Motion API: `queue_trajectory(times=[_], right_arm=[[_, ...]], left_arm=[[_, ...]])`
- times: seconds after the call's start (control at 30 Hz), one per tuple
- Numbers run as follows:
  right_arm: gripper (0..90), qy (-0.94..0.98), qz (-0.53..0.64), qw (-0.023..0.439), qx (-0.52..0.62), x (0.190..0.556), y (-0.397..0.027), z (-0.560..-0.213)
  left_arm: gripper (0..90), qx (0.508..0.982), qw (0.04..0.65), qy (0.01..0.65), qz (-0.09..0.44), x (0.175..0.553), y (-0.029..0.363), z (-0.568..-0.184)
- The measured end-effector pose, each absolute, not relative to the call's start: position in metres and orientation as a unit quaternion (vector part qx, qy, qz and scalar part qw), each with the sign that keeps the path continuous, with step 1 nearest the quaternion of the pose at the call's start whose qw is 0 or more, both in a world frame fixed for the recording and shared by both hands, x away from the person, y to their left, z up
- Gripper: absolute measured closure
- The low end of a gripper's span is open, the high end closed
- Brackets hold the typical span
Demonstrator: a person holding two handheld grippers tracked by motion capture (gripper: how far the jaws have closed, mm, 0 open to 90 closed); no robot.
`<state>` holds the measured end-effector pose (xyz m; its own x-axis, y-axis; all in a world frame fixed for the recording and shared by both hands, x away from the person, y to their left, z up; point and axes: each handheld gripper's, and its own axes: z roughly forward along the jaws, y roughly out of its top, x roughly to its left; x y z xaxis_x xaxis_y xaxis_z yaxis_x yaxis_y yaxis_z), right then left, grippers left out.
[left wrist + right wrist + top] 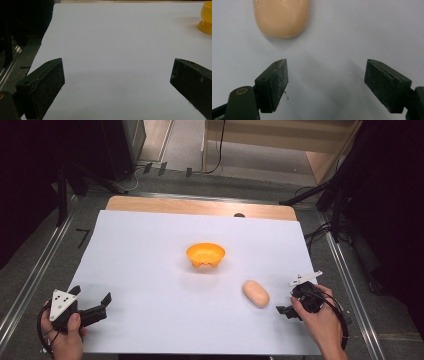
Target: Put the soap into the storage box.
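Note:
A pale orange oval bread roll [256, 293] lies on the white table sheet [150, 270], right of centre. In the right gripper view the bread roll [281, 17] lies just beyond the jaws, a little to their left, untouched. My right gripper [286, 310] stands open to the right of the roll with nothing between its jaws [325, 82]. An orange bowl [205, 255] stands upright near the middle of the sheet; the bowl [207, 17] sits at the far right edge of the left gripper view. My left gripper [102, 306] rests open at the front left over bare sheet [117, 82].
The sheet covers a wooden table whose far edge [200, 206] is bare wood. Metal rails [30, 280] run along both sides of the table. Dark stands and cables lie on the floor beyond.

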<state>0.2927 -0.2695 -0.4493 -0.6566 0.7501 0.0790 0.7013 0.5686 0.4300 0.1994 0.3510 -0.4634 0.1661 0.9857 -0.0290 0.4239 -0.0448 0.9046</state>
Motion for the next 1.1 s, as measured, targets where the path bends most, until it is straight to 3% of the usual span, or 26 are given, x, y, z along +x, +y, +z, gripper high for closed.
queue_trajectory(times=[1.1], right_arm=[[19.3, 0.898, 0.186, 0.025, 0.399, 0.322, -0.216, -0.440]], left_arm=[[0.0, 0.641, 0.416, 0.550, 0.335, 0.200, 0.351, -0.463]])
